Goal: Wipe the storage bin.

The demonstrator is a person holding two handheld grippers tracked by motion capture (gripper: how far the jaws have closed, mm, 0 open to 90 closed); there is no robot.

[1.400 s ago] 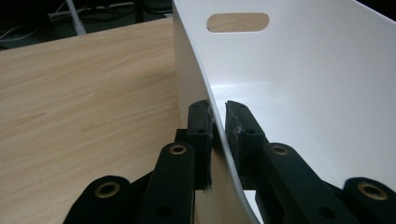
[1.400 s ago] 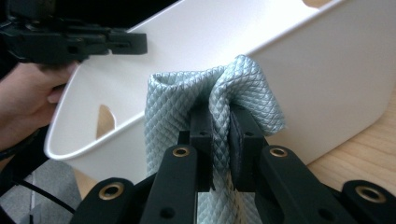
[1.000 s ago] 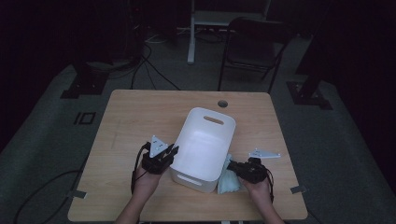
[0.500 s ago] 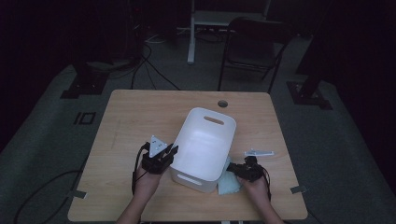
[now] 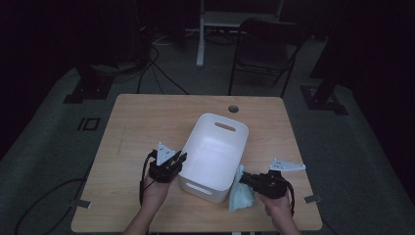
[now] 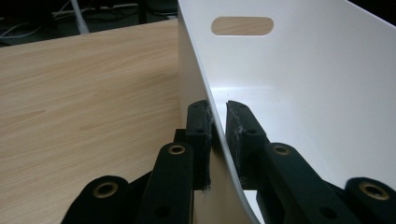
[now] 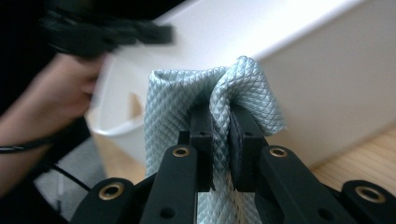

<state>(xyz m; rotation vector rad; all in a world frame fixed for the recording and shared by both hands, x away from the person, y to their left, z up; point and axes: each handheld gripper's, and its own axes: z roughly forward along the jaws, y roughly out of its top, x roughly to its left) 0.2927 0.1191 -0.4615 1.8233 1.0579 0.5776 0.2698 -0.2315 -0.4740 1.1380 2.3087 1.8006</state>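
Note:
A white plastic bin (image 5: 215, 152) with slot handles stands in the middle of the wooden table (image 5: 147, 122). My left gripper (image 5: 177, 163) is shut on the bin's left wall (image 6: 205, 84), one jaw outside and one inside. My right gripper (image 5: 244, 179) is shut on a pale blue quilted cloth (image 5: 241, 195), which hangs lifted beside the bin's near right corner. In the right gripper view the cloth (image 7: 219, 93) is bunched between the jaws, with the bin's wall (image 7: 327, 84) just behind it.
A round hole (image 5: 233, 108) is cut in the table near its far edge. A dark folding chair (image 5: 264, 49) and a white stand (image 5: 203, 34) are on the floor beyond the table. Cables trail across the floor at the left.
My right gripper has risen and shifted toward the bin, lifting the cloth off the table so it now hangs. The left gripper has stayed on the bin's wall.

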